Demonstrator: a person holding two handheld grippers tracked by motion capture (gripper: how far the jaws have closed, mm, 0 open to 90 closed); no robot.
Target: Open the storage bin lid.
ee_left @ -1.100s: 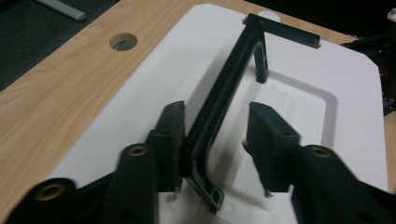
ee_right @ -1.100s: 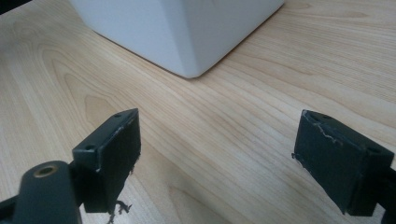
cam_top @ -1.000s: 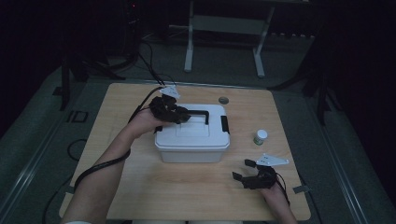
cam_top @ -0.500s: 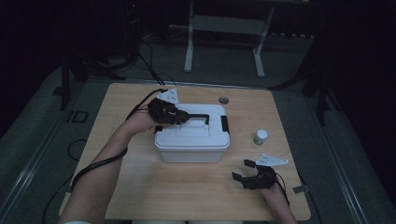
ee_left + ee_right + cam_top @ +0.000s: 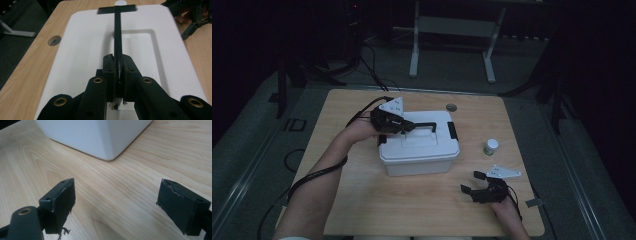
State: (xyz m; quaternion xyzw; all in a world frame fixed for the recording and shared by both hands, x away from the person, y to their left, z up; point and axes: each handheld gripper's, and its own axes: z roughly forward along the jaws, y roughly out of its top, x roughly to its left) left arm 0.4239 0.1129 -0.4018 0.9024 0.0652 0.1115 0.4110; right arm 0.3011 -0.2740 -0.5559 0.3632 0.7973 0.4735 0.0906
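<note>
A wooden table (image 5: 362,210) carries a white lidded box (image 5: 419,150) at its centre. The left gripper (image 5: 118,67), jaws just closing, clamps the box's black handle (image 5: 117,32). The right gripper (image 5: 472,182) rests spread near the front right corner. A thin grip might slip and drop the box.

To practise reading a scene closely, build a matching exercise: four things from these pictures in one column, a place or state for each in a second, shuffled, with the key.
1. left gripper
2. right gripper
3. small bottle
4. white box

A. stands right of the box
B. open above bare table
C. shut on the black handle
D. lid on, mid-table

Pairs: 1-C, 2-B, 3-A, 4-D
</note>
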